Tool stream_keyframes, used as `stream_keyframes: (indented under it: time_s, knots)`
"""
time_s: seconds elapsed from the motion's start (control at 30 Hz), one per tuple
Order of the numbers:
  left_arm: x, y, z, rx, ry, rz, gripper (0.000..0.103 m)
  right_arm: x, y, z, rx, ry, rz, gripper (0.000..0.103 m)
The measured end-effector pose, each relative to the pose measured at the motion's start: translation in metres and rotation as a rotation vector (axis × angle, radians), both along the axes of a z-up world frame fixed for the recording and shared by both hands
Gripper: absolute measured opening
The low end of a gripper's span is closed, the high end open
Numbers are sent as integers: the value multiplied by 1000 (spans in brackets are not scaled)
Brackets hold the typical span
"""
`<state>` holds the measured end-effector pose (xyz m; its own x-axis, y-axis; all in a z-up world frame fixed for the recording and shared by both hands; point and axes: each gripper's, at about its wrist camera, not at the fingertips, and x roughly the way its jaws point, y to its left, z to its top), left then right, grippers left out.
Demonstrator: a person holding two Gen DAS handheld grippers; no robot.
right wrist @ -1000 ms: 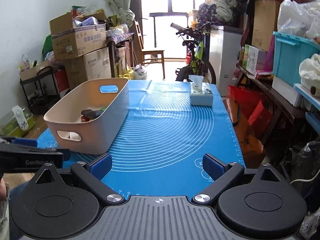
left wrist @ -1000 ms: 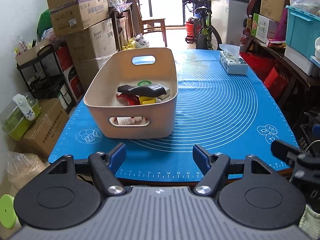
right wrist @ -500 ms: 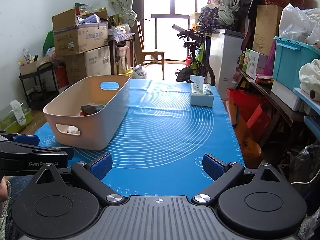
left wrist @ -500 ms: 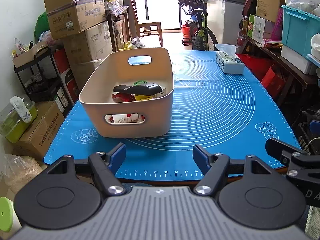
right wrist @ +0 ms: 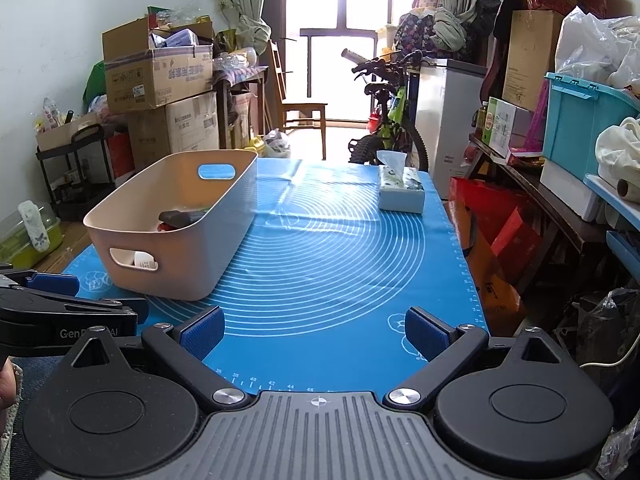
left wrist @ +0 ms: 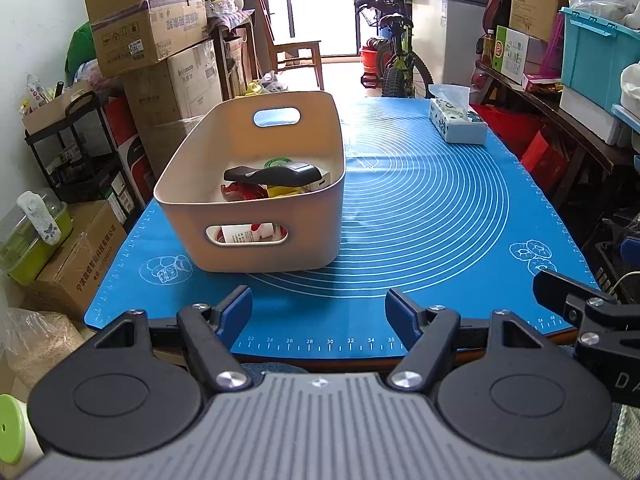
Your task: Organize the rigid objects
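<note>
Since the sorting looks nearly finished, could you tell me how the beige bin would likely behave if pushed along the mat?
The beige bin looks like stiff moulded plastic, so it should hold its shape. Its broad flat base on the blue mat makes tipping unlikely. The mat looks grippy, so it may drag rather than glide.

A blue mat [left wrist: 440, 216] printed with white concentric arcs covered the table, ruler marks running along its near edge. At its far right corner sat a tissue box [left wrist: 457, 125], a tissue poking from its top. Beyond the table a bicycle [right wrist: 386, 128] leaned beside a white chest freezer [right wrist: 448, 116], and a wooden chair [right wrist: 298, 110] stood before the bright doorway. Stacked cardboard boxes [left wrist: 152, 40] rose against the left wall, with a black wire rack [left wrist: 68, 148] nearer. On the right a teal storage bin [right wrist: 580, 120] rested on a shelf.
</note>
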<state>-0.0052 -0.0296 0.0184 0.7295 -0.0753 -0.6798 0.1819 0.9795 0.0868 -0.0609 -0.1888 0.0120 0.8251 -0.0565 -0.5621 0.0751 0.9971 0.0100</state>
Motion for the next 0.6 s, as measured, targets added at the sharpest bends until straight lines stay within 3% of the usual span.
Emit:
stream_keyframes:
  time_s: [0.6]
  knots:
    - [3, 1, -2, -2, 15, -3, 74, 0, -2, 1, 2, -1, -9, 97]
